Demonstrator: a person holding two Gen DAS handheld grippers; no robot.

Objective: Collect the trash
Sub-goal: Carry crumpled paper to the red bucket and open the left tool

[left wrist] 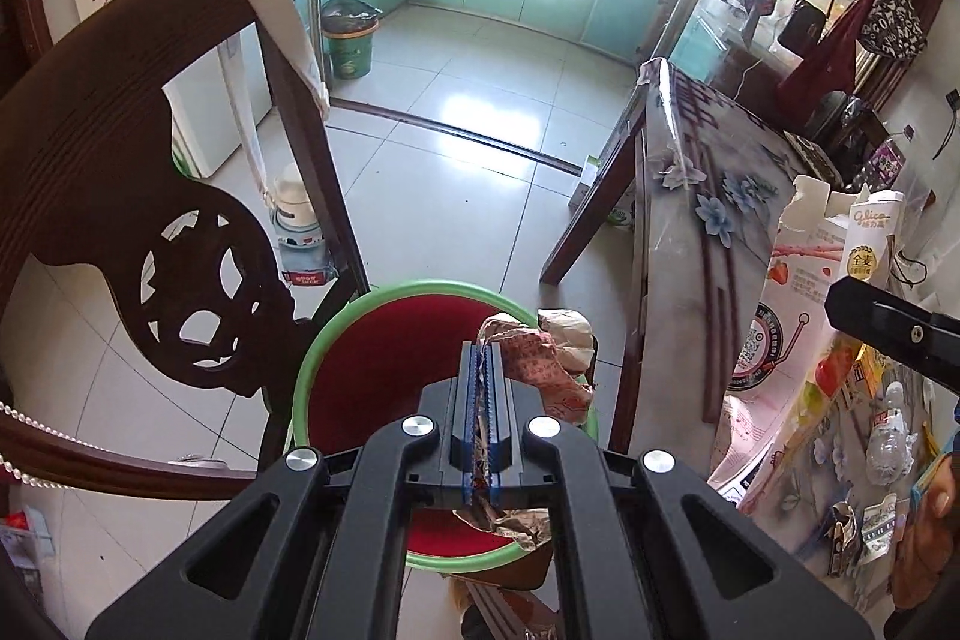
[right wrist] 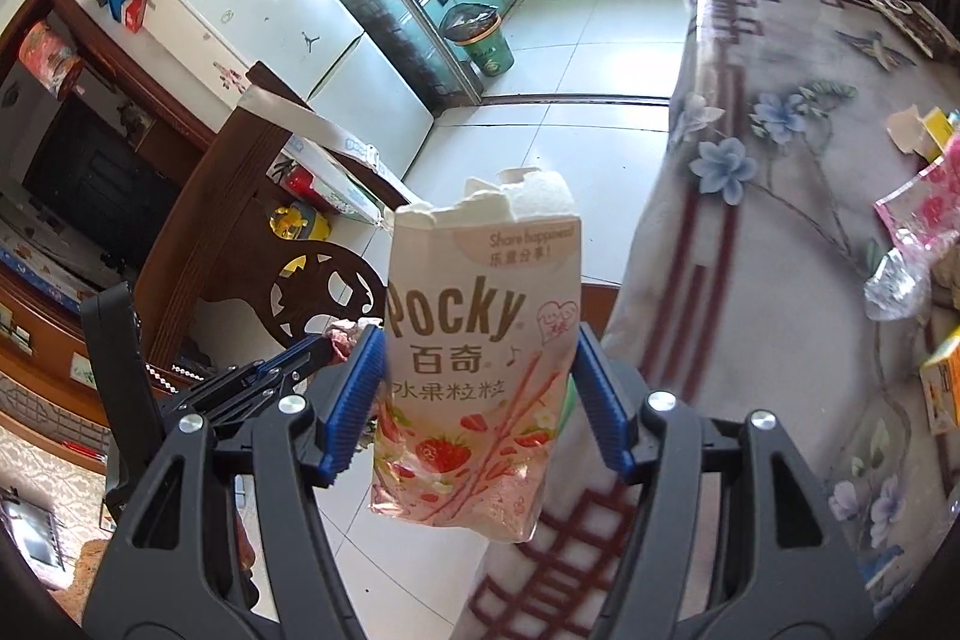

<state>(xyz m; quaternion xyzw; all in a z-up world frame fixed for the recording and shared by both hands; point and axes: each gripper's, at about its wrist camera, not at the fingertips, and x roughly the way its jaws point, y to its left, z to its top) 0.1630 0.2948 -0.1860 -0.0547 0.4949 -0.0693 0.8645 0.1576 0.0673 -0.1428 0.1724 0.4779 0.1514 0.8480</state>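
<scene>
The left hand-held gripper (left wrist: 483,388) is clenched on a crumpled wrapper (left wrist: 528,364) and hangs right above the green-rimmed red bin (left wrist: 354,370) beside the carved wooden chair (left wrist: 120,172), so that piece looks set to drop straight down. The right hand-held gripper (right wrist: 477,394) grasps the torn Pocky box (right wrist: 480,358) across its width, long axis upright, just off the counter (right wrist: 780,196) edge. The bin lies to its left, beyond the left gripper, while more scraps (right wrist: 912,214) litter the counter.

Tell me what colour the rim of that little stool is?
Green, around a red seat: stool, best in the left wrist view.
</scene>
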